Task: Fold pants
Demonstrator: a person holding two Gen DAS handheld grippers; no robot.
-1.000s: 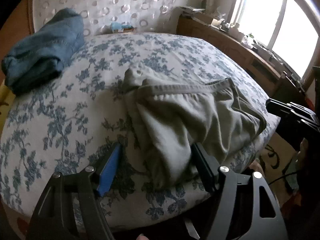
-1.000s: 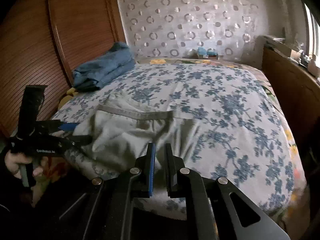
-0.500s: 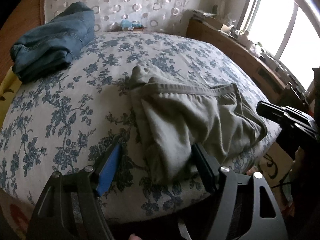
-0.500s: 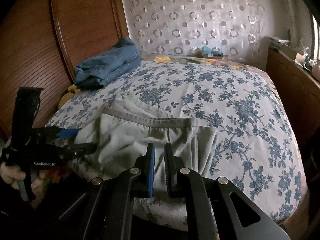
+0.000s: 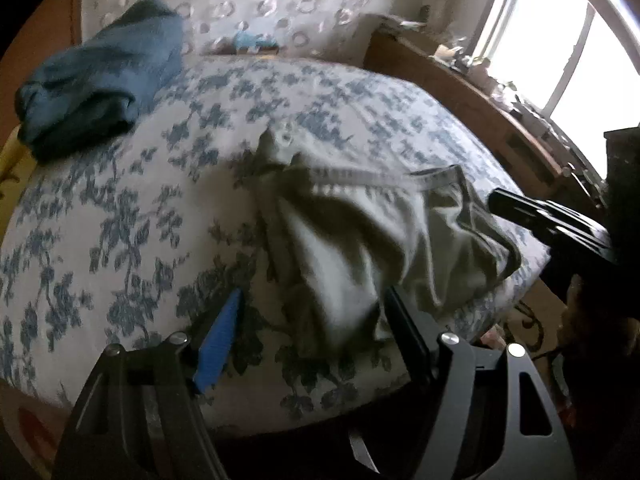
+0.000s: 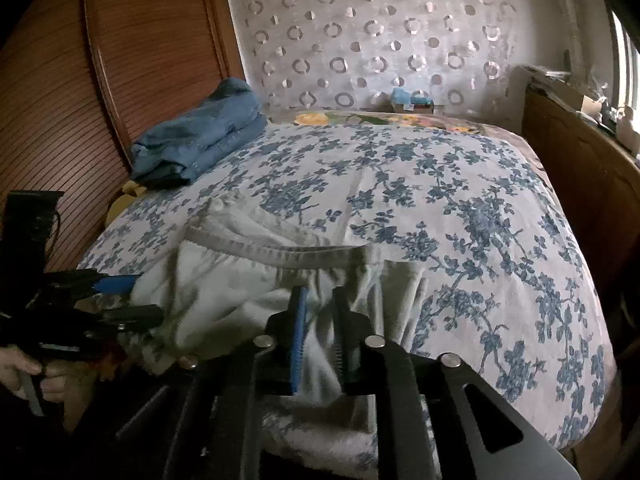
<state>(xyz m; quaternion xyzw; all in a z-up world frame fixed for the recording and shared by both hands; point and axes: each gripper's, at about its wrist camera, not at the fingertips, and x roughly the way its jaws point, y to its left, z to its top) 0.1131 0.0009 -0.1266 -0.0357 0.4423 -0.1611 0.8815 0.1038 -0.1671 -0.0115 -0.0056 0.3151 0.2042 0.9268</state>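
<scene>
The bed (image 6: pixel 460 208) spreads ahead of both grippers, the pale pants (image 5: pixel 360 248) bunched at its near edge. The left gripper (image 5: pixel 312 320) gapes astride one fold; the right gripper (image 6: pixel 320 312) is opening over cloth. Better to seize the waistband corners squarely.

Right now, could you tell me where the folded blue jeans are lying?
The folded blue jeans lie at the bed's far left corner in the right wrist view, against the wooden panel, well beyond the grey-green pants.

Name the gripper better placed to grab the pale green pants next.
Left. The left gripper is open astride the crumpled near end of the pale green pants. The right gripper is only now opening, with cloth between its jaws.
</scene>
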